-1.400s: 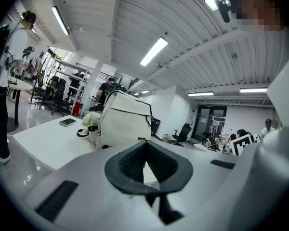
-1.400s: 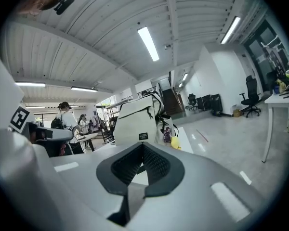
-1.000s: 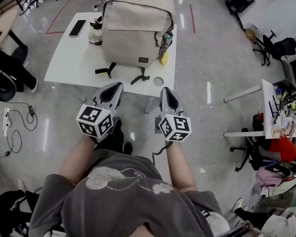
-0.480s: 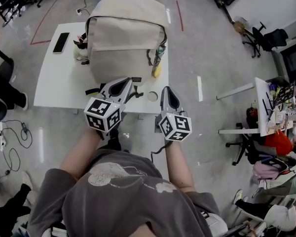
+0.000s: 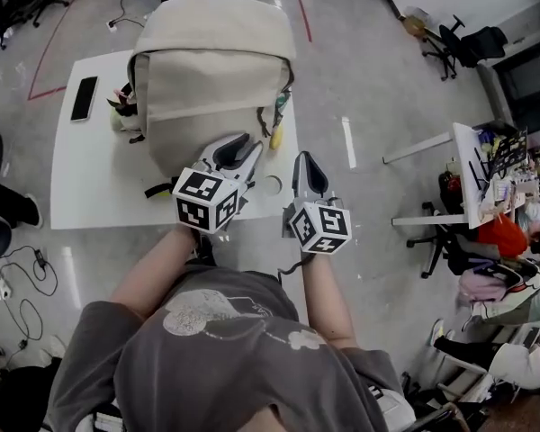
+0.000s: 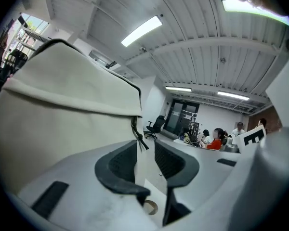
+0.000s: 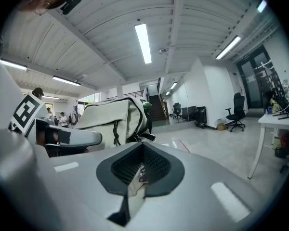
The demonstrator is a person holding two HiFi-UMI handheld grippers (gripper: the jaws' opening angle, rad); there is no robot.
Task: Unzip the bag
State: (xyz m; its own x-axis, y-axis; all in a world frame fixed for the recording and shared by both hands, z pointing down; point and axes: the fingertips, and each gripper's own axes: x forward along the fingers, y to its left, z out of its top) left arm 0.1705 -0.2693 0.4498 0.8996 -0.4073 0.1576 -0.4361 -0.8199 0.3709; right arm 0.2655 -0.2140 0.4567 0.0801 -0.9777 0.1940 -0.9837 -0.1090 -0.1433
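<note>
Phone (image 5: 84,98): flat, left side of white table (image 5: 72,196) | bag (image 5: 211,70): beige, upright mid-table | left gripper (image 5: 238,154): at bag's front, jaws just opened, spread, nothing pinched | right gripper (image 5: 309,171): over table's near edge, jaws pressed together, empty.

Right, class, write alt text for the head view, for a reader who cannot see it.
Seen from above, a beige bag sits on a white table. The person's left claw reaches over its lower front, jaws just opened and holding nothing; the right claw, shut, hovers beside it at the table's edge.
</note>
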